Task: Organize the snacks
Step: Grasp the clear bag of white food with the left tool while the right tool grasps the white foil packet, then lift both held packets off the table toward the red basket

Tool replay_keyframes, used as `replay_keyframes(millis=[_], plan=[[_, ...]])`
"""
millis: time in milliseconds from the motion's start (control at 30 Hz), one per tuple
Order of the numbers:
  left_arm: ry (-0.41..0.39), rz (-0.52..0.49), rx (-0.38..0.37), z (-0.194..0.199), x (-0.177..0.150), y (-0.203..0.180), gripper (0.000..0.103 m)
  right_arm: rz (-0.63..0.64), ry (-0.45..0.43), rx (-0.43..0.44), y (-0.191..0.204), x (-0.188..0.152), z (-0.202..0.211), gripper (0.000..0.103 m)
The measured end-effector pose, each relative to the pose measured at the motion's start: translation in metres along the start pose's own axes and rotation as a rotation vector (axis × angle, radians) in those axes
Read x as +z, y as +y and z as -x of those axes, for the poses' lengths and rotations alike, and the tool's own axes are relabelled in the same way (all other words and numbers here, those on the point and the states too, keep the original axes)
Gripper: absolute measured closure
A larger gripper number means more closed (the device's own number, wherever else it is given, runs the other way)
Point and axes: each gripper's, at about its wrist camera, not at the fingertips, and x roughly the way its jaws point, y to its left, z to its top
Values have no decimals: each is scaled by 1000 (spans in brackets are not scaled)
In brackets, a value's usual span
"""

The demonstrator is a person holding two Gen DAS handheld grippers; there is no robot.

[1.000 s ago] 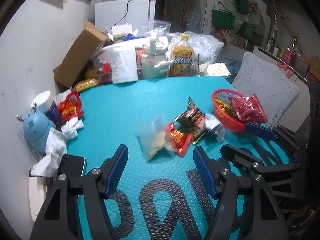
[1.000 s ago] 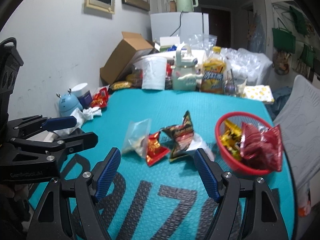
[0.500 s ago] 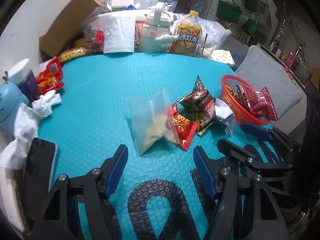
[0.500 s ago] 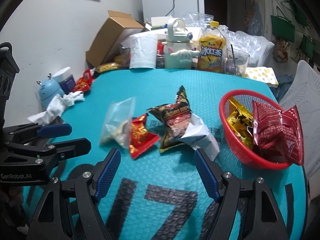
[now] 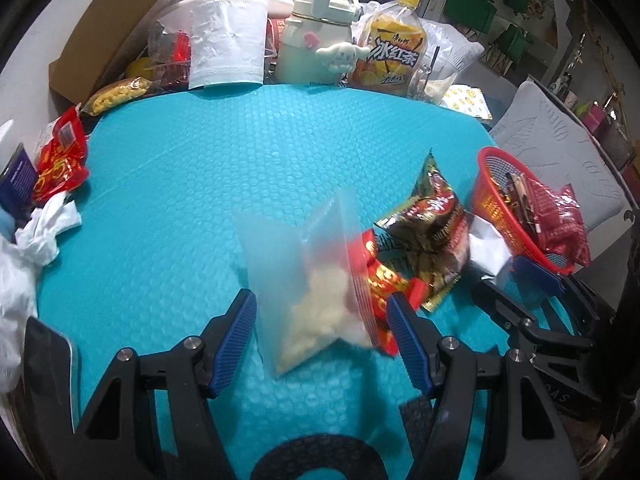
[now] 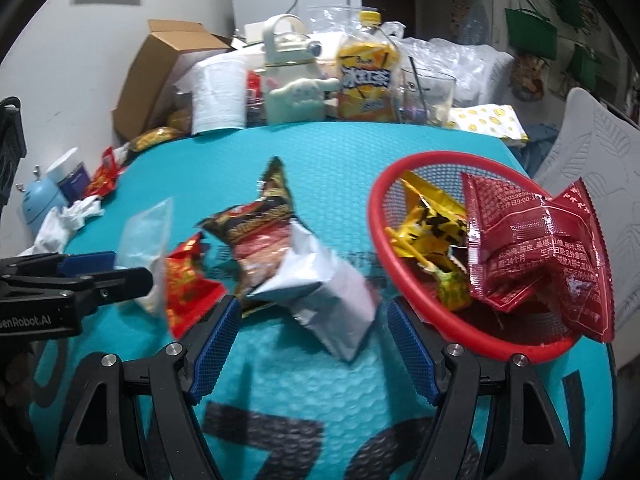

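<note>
Loose snacks lie on the teal mat: a clear zip bag (image 5: 308,280) of pale pieces, a small red packet (image 5: 380,280), a dark brown packet (image 5: 432,224) and a white packet (image 6: 320,284). My left gripper (image 5: 322,320) is open, its jaws on either side of the clear bag's near end. My right gripper (image 6: 314,328) is open, its jaws around the near end of the white packet. A red mesh basket (image 6: 388,232) at the right holds yellow and dark red packets (image 6: 532,240). The basket also shows in the left wrist view (image 5: 492,200).
At the back stand a paper towel roll (image 5: 228,44), a cream jug (image 5: 316,36), an iced tea bottle (image 5: 392,52), a glass (image 6: 428,92) and a cardboard box (image 6: 160,68). Red packets (image 5: 60,160), tissues (image 5: 44,228) and a phone (image 5: 48,364) lie at the left edge.
Both grippers have moved forward and down toward the snack pile. The clear bag now sits between the left jaws and the white packet between the right jaws. Both stay open.
</note>
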Motion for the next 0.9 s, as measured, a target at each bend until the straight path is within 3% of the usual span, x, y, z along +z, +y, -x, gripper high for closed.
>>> replay_keyframes(millis=[167,300,367,400,500,633,900], plan=[[19,-5,-5,-12,5,2,36,22,-12,-18,0,2,-8,28],[19,5,-22,-17,8,8,36,46,-16,-30,4,3,-13,38],[31,8,-23,-21,10,9,36,49,-17,-29,5,3,-14,49],[40,9,-20,-24,10,10,36,49,-17,-28,4,4,-14,60],[25,-9,-14,-25,8,9,37,40,-14,-27,2,3,-14,68],[27,-12,-51,-23,5,8,52,41,-18,-9,3,1,-12,74],[49,-15,-76,-6,-16,-4,53,28,-14,40,6,-9,5,75]])
